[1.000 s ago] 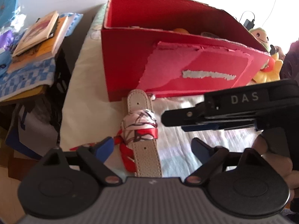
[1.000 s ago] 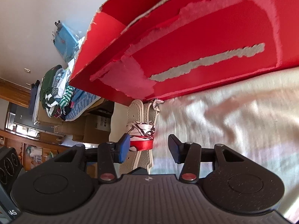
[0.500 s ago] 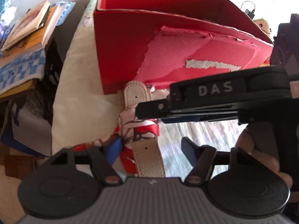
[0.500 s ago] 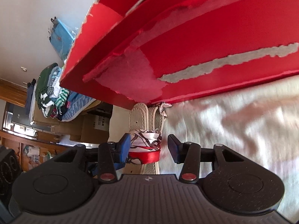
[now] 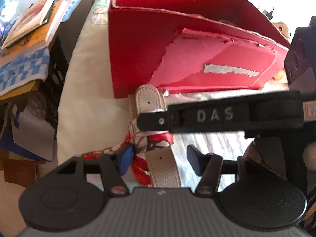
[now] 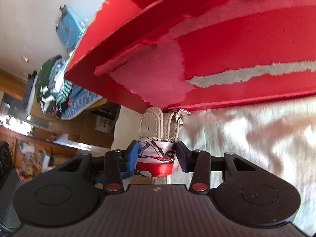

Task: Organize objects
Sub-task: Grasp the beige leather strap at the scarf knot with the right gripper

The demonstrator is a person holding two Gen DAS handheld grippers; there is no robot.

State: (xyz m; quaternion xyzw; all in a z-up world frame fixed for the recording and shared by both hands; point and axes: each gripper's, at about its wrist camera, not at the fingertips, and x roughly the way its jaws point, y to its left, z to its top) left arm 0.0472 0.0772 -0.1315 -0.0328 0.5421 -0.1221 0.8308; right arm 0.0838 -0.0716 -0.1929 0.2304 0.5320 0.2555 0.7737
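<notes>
A beige pebbled-leather belt (image 5: 158, 164), folded into doubled layers with stitched edges and small punched holes, is seen lying on a pale bedsheet (image 5: 94, 118). Around its middle a silky scarf (image 6: 156, 158) is wrapped and knotted, white with dark line drawing and a glossy red border. The far rounded end of the belt lies just at the foot of a red cardboard box (image 5: 138, 49), whose front is torn to paler pink and grey patches.

The right hand-held gripper (image 6: 156, 157) is closing, and its blue and dark pads are seen at either side of the scarf bundle, touching or all but touching it; a firm press cannot be confirmed from the wrist view. In the left wrist view its black arm, marked "DAS", crosses over the belt.

The left hand-held gripper (image 5: 160, 159) is also closing, with the belt and scarf between its fingers; the left pad lies against the scarf, while the right pad stands clear of the belt.

Books (image 5: 29, 27) are stacked on a chequered blue cloth (image 5: 19, 71) beside the bed.
</notes>
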